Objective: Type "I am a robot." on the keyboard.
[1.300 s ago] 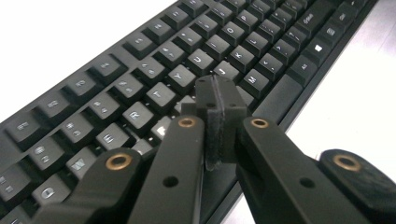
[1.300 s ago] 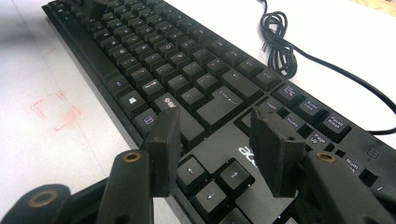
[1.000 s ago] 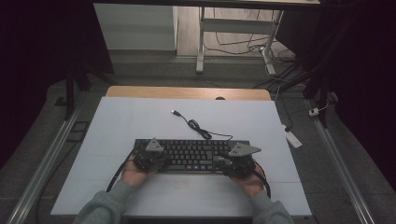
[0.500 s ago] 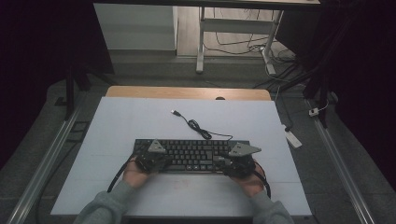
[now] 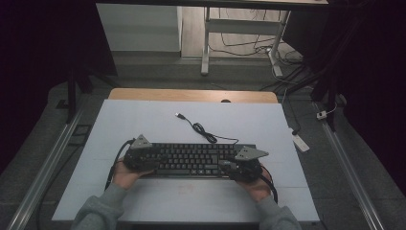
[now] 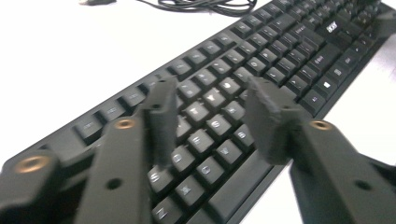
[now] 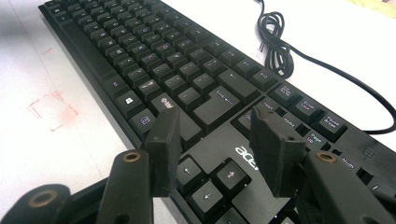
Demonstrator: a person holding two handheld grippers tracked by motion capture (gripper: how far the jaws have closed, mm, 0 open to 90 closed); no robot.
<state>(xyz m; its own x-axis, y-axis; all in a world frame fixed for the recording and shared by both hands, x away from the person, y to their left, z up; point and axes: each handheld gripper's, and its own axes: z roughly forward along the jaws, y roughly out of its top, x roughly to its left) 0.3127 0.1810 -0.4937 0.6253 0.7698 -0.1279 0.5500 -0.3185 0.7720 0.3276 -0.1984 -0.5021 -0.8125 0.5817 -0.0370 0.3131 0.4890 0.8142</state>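
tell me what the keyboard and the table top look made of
Keyboard: black matte plastic by its look, moulded keycaps with printed white legends. Table top: a smooth pale sheet, perhaps laminate or painted board; a bare wood-coloured strip shows at its far edge.

The keyboard (image 7: pixel 187 88) carries the brand "acer" in white above its arrow keys. Legible key legends in the right gripper view: "Enter", "Insert", "Page Up", "Pause Break", "Scroll Lock", "Num", a Windows logo and arrow symbols. In the left gripper view, letter legends "S", "Z", "X" are partly legible; others are blurred.
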